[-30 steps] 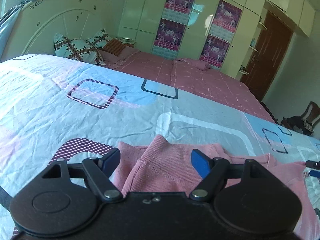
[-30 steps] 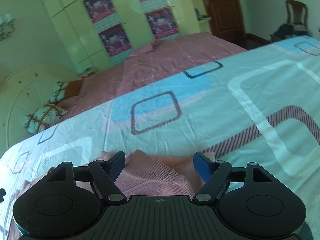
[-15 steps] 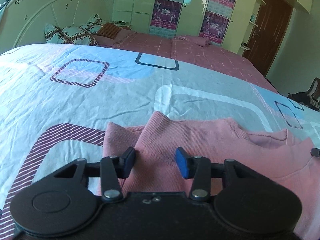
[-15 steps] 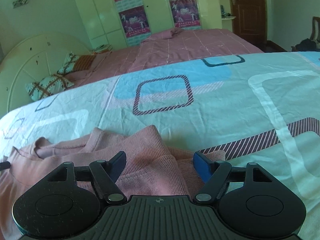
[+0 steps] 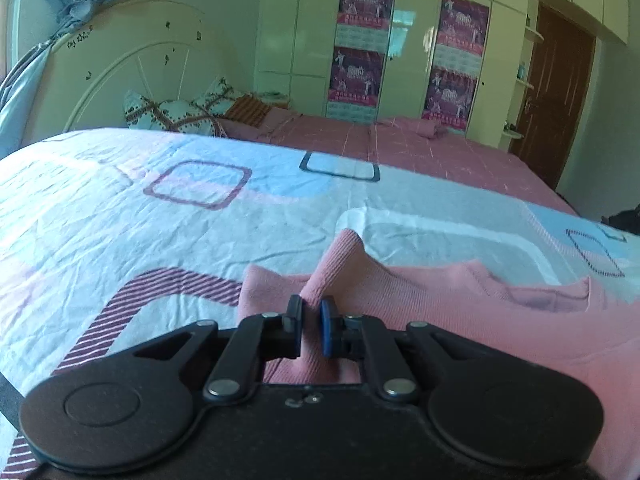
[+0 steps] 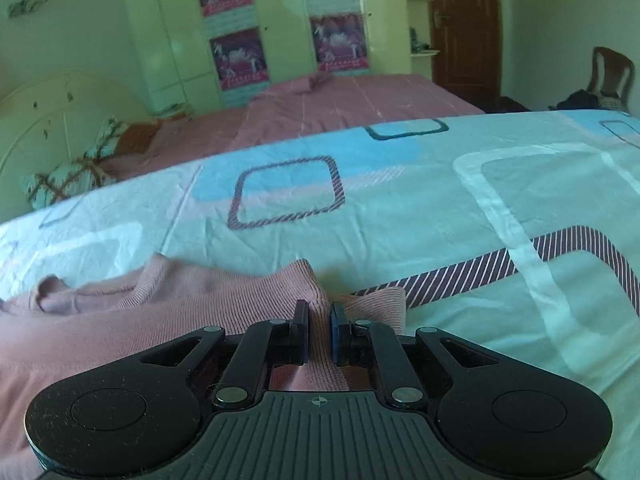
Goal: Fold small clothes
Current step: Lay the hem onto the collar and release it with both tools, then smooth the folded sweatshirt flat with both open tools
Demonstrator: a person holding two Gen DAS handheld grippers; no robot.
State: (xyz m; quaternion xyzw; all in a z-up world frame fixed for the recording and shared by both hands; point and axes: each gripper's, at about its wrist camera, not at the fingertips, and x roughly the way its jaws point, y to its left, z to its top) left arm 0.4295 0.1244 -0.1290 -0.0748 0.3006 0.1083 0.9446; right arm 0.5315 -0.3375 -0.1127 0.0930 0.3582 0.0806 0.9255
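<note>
On the patterned bedspread (image 5: 160, 240), left tool (image 5: 311, 311) and right tool (image 6: 319, 317) each pinch one pink garment (image 5: 460, 300).

- Pink ribbed sweater (image 5: 440, 300), lower frame.
- Pale blue bedsheet (image 5: 120, 208) with striped maroon squares, white bands.
- Pink bedspread (image 5: 420, 152), upper middle.
- Black gripper (image 5: 311, 322) with blue pads (image 5: 327, 332).
- Brown door (image 5: 556, 92), upper right.

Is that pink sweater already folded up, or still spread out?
Mostly spread: the pink sweater lies flat on the bedsheet, only its pinched corners bunched.
</note>
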